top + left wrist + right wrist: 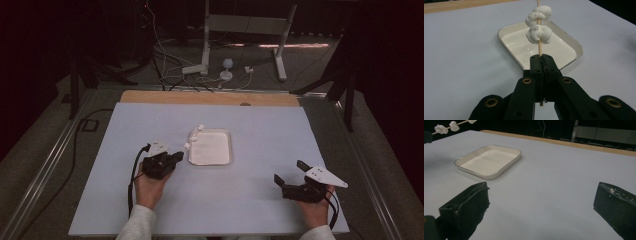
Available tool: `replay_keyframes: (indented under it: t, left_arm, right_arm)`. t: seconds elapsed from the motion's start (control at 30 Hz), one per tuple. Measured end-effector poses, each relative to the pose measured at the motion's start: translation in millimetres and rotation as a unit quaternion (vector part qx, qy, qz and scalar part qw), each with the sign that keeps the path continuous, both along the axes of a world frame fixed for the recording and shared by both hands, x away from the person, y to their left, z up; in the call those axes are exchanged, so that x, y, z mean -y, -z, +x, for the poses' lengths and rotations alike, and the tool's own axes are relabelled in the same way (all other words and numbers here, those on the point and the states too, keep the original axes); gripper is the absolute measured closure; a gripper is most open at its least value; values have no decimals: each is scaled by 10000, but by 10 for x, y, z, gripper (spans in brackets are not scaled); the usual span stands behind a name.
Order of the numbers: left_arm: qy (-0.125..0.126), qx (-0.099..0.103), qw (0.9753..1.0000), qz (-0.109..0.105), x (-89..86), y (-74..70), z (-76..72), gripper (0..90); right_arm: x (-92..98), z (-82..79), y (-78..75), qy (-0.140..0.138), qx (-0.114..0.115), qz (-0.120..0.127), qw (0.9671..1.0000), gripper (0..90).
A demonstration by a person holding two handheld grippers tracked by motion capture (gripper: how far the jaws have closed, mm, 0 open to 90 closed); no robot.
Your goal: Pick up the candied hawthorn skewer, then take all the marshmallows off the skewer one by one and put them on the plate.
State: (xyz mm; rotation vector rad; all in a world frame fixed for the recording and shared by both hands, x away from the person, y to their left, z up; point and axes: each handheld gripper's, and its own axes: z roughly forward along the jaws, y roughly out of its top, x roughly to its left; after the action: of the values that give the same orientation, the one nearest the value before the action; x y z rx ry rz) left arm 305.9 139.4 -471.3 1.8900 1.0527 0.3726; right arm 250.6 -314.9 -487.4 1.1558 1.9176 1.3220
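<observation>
A table [260, 200] covered by a pale lavender-grey sheet, with a strip of bare wood [210, 98] showing along its far edge. A shallow white rectangular tray [222, 134] with rounded corners lies flat on the sheet near the middle, slightly toward the far edge and well apart from every corner.

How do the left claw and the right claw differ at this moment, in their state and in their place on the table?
The left claw is shut on a skewer with white lumps, while the right claw stands wide open and holds nothing. The left claw sits close beside the white tray, its skewer running along the tray's left edge; the right claw is farther from the tray, near the table's right front. Both are black, each held in a hand above the pale table.
</observation>
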Motion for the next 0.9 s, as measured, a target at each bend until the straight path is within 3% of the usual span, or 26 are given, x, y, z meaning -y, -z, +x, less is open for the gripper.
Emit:
replay_keyframes:
  t: [0.27, 0.57, 0.8, 0.9]
  left_arm:
    - [190, 201, 9995, -125, -8, 1, -121, 897]
    - [414, 320, 9985, -137, 44, 4, -168, 897]
    - [633, 506, 9965, -186, 127, -5, -224, 897]
    - [689, 561, 9960, -100, 176, -4, -245, 897]
  right_arm:
    - [-28, -4, -13, -49, -16, 59, 10000, 0]
    - [-71, 17, -84, -152, -167, 317, 9992, 0]
    - [-210, 98, -340, -508, -156, 541, 9971, 0]
    - [-361, 196, -397, -840, -201, 695, 9938, 0]
